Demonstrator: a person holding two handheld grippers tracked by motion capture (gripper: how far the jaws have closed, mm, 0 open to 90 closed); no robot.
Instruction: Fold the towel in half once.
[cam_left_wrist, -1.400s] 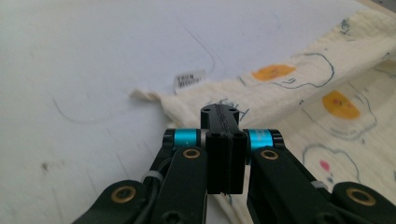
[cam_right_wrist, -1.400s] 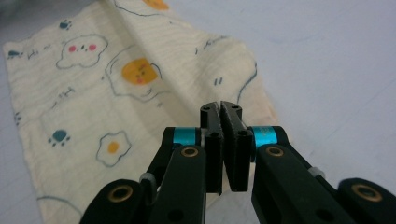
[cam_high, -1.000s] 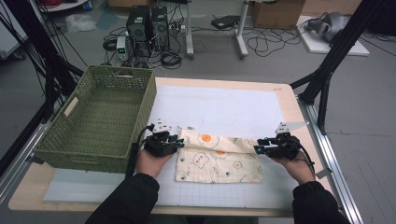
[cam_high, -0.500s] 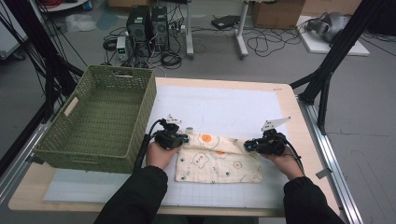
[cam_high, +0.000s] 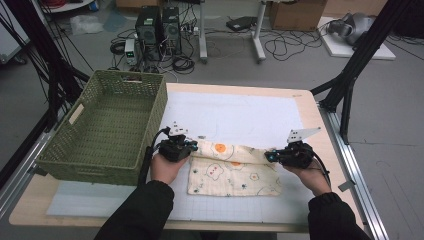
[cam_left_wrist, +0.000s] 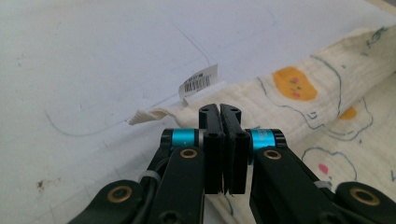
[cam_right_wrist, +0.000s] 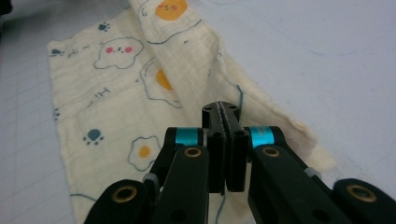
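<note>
A white sewn-in label (cam_left_wrist: 200, 84) with a printed barcode and small text, too small to read, projects from the far left corner of the cloth (cam_high: 235, 172). The cloth is cream muslin printed with fried eggs, clouds and paw prints; no other writing is legible.

The cloth lies on the white mat (cam_high: 240, 115) at the near centre of the table (cam_high: 310, 100), just right of the green woven basket (cam_high: 105, 125). Its far edge is folded over into a raised band running between the two grippers.

Left gripper (cam_high: 189, 146): jaws pressed together, pinching the far left corner of the cloth; in the left gripper view the fabric passes between the pads at (cam_left_wrist: 223, 109). The jaws have just been closing on this corner.

Right gripper (cam_high: 269, 156): jaws pressed together, pinching the far right corner of the cloth; in the right gripper view the hem and a loose thread enter the pads at (cam_right_wrist: 223, 108). These jaws have likewise just been closing on the fabric.

Change from one second ago: both grippers then sat outboard of the cloth ends. They now stand closer together, at the cloth's two far corners. The basket is unmoved.
</note>
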